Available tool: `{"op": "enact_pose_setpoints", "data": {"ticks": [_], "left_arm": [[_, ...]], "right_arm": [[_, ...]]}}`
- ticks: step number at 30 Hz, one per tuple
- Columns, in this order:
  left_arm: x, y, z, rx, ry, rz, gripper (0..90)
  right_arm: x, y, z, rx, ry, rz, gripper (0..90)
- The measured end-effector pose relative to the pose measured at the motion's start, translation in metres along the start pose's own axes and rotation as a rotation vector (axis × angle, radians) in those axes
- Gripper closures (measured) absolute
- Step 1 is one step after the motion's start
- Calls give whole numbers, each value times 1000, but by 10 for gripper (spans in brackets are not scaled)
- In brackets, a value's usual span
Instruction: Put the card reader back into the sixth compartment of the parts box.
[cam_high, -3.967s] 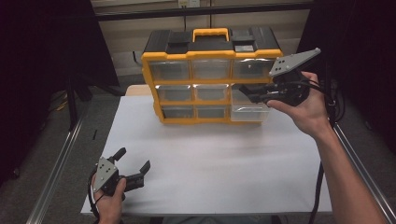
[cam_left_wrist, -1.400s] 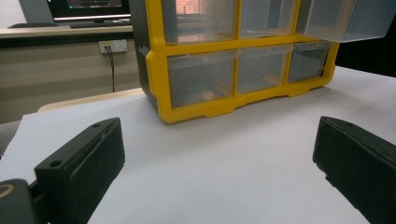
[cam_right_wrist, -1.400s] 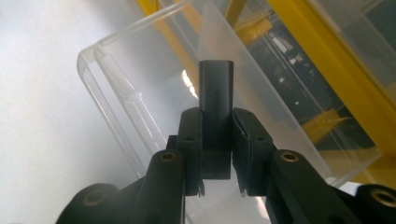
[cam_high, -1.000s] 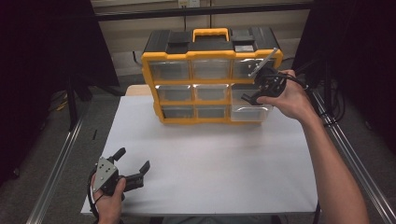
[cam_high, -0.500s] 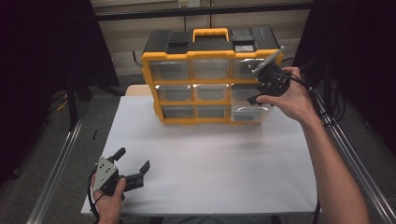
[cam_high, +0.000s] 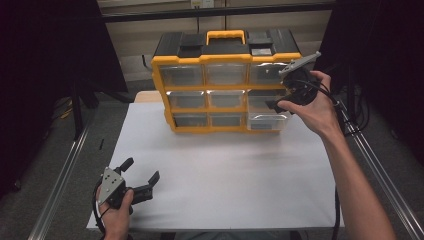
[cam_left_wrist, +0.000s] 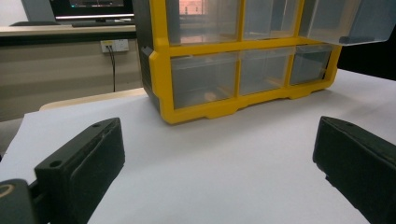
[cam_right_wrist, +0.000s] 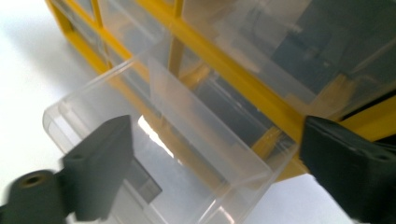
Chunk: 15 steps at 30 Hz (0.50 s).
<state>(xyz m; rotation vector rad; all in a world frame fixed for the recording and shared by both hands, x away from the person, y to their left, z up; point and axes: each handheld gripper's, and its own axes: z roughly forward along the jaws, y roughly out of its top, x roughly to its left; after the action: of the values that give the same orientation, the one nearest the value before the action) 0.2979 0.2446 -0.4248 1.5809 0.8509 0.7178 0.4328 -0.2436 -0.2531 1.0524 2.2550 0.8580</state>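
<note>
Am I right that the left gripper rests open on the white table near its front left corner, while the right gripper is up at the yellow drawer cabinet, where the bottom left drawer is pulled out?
Not quite: the pulled-out drawer is the bottom right one, as the high view shows. The rest stands: the left gripper rests open near the front left corner of the white table, and the right gripper is up at the yellow drawer cabinet.

organizer (cam_high: 220, 85) at table (cam_high: 220, 175) rear
</note>
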Motion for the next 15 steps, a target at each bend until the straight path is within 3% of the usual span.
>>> {"op": "enact_pose_setpoints", "data": {"ticks": [8, 12, 15], "left_arm": [[0, -1, 0, 7, 9, 3, 23], [0, 0, 1, -4, 14, -8, 23], [0, 0, 0, -3, 10, 8, 23]], "right_arm": [[-3, -21, -5, -148, -51, 78, 32], [-4, -27, -10, -200, -61, 116, 26], [-2, -31, -12, -230, -69, 123, 24]]}}
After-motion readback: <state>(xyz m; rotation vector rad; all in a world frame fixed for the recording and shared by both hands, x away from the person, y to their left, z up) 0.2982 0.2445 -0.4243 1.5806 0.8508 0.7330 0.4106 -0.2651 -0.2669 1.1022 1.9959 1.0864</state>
